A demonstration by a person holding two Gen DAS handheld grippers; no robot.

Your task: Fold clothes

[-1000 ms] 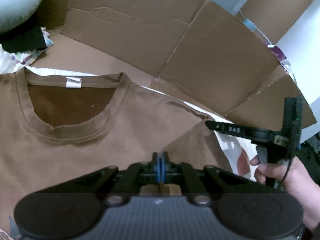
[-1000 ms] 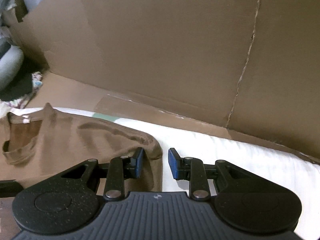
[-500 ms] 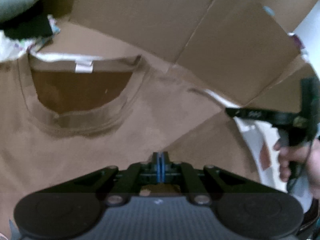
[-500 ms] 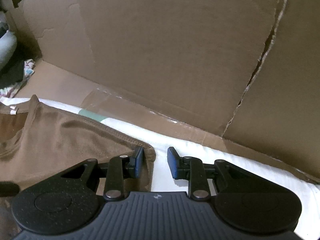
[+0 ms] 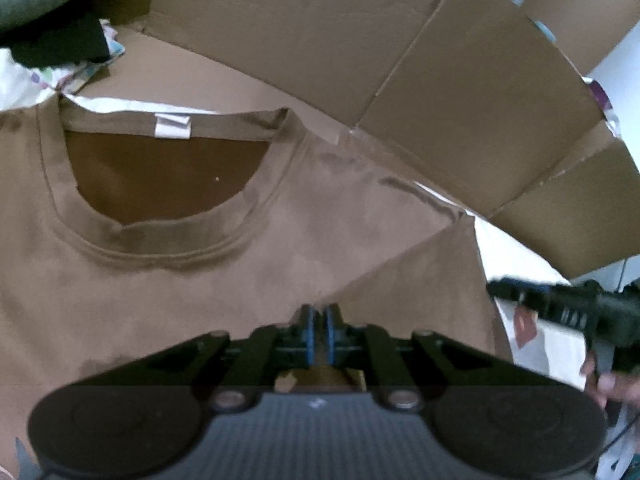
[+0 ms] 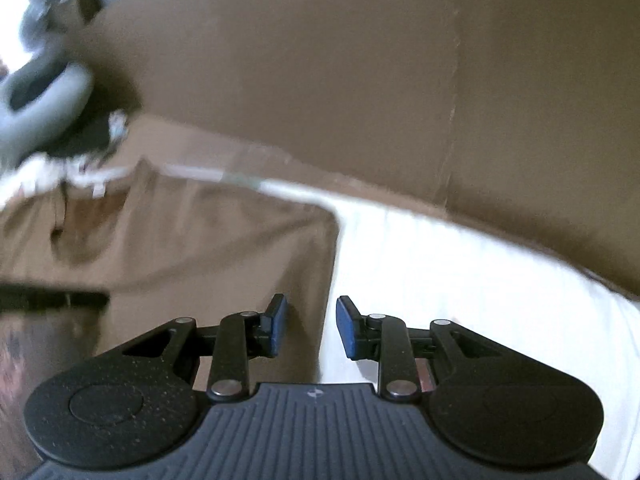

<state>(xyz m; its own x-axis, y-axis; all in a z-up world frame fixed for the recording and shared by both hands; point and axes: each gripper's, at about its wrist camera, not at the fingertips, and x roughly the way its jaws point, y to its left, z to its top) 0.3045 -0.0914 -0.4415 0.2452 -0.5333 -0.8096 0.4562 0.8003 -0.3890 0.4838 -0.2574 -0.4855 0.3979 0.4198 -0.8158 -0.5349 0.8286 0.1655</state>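
Two grippers: each is held by a person over one brown T-shirt (image 5: 192,280) laid on a white sheet (image 6: 460,272).
T-shirt: lies flat with its front up, neckline (image 5: 160,236) open and a white label (image 5: 172,126) at the back of the collar; its right sleeve (image 5: 424,276) is folded in over the body.
Left gripper (image 5: 319,334): blue-padded fingers (image 5: 307,332) pressed together, clamped on the T-shirt fabric at the folded sleeve's lower edge.
Right gripper (image 6: 310,326): fingers (image 6: 277,326) apart with nothing between them, hovering over the shirt's right side edge where the cloth meets the white sheet; this view is motion-blurred.
Hand (image 5: 612,380): grips the right gripper's handle at the right edge of the left wrist view.
Surroundings: cardboard panels (image 5: 460,92) stand along the far edge of the sheet; grey and dark items (image 5: 44,12) lie at the far left corner.
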